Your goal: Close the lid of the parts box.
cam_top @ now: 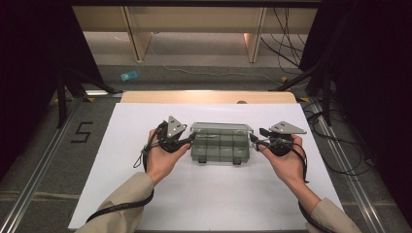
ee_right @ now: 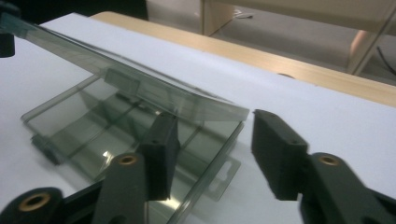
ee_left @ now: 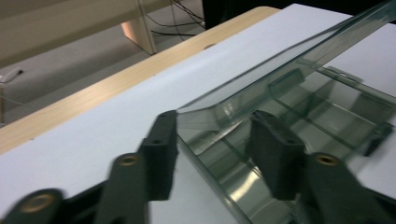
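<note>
You have a clear, smoke-tinted plastic compartment box in front of you, sitting on the white sheet that covers the table, about midway between your two hands and a little nearer the sheet's far edge than the near one. The box's lid is raised at an angle, hinged up over the divided tray below it, and two small latches hang off the box's near edge.

Your left gripper sits at the left end of the box. In the left gripper view its jaws stand spread apart, one to each side of the lid's corner: the corner of the lid sits in the gap, and the inner pad overlaps the tray, but you cannot tell whether either pad actually touches the plastic. Nothing looks pinched.

Your right gripper sits at the right end of the box, mirroring the left. In the right gripper view its jaws are also spread, and the lid's corner lies ahead of the gap. One pad stands in front of the tray's end and the other lies outside the box over bare white sheet. The pads do not press on the box.

Both of your hands rest low on the sheet, just beside the box's two short ends, with the cables trailing back along your sleeves.
</note>
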Demonstrator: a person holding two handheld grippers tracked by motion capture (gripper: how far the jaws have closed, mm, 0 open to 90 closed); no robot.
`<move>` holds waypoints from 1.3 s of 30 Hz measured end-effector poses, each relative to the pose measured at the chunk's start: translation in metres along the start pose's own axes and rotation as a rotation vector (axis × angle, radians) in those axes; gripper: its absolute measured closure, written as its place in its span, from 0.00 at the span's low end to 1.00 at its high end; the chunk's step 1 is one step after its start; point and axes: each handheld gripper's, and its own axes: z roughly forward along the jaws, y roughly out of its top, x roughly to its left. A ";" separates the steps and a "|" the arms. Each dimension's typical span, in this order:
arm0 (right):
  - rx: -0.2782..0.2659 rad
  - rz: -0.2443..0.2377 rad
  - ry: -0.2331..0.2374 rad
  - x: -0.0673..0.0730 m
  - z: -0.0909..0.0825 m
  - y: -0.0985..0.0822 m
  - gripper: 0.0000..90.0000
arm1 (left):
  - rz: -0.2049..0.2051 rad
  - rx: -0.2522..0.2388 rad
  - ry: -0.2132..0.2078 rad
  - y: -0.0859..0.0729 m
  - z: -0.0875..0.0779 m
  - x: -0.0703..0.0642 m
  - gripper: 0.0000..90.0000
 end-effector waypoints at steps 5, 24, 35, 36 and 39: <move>0.061 -0.027 0.055 0.000 -0.003 -0.005 0.36 | -0.003 0.051 -0.066 -0.002 -0.005 -0.005 0.24; 0.100 -0.073 0.151 0.004 -0.015 -0.010 0.18 | -0.024 0.068 -0.129 0.002 -0.019 -0.007 0.17; 0.063 -0.078 0.164 0.007 -0.017 0.002 0.24 | -0.037 0.027 -0.130 0.013 -0.022 -0.009 0.46; 0.063 -0.077 0.164 0.007 -0.018 0.004 0.28 | -0.052 0.024 -0.125 0.014 -0.022 -0.010 0.51; 0.033 -0.085 0.143 0.006 -0.017 0.009 0.43 | -0.036 0.029 -0.096 0.018 -0.020 -0.012 0.68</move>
